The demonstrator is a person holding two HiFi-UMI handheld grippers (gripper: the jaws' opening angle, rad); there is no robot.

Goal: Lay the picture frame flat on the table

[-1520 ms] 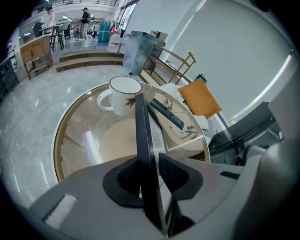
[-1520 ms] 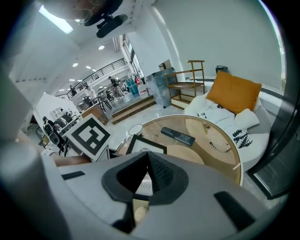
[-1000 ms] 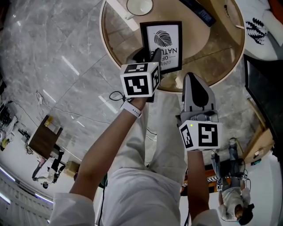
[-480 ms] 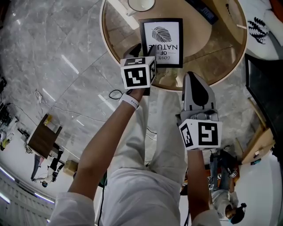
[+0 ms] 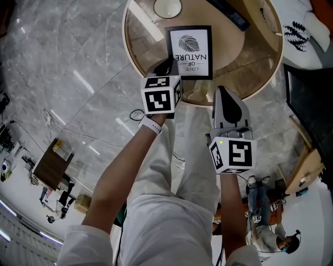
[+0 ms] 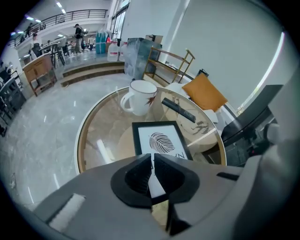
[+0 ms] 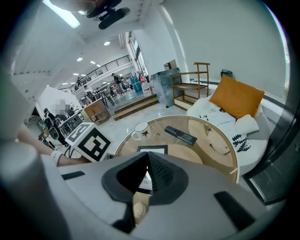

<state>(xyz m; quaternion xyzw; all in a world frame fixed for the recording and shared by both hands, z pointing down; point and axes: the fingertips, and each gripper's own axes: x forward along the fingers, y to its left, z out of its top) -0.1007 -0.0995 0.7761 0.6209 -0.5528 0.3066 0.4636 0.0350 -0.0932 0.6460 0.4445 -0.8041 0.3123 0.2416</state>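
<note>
Picture frame [image 5: 189,52], black-edged with a white print of a leaf and the words LOVE OF NATURE, lies flat and face up on the round glass-topped bench [image 5: 250,67], near the edge closest to the person, its lettering upside down in the head view. At the far left of that view is grey marble floor [image 5: 62,62]. Next comes the person's left arm with a white wristband [image 5: 151,125], bearing the left hand-held gripper [image 5: 167,66] under its marker cube [image 5: 161,95]. The tips sit at about 7 o'clock of the frame, over its near left corner; whether they touch it cannot be told. In the left gripper view the left hand-held gripper [image 6: 153,161] has just been closing its jaws. They now stand almost together with only a thin slit between them and nothing in it, and the frame [image 6: 159,138] shows flat on the glass beyond them. A white mug [image 5: 167,7] stands at 11 o'clock of the frame, apart from it. The right hand-held gripper [image 5: 227,96], with its own marker cube [image 5: 232,155], hangs at about 5 o'clock of the frame, over the bench's near rim and clear of the frame. In the right gripper view the right hand-held gripper [image 7: 146,161] has its jaws together at the tips, holding nothing. A dark remote control [image 5: 229,14] lies at 1 o'clock of the frame, well apart. Past the bench at the right is a white sofa [image 5: 299,28] with an orange cushion [image 7: 243,96].
</note>
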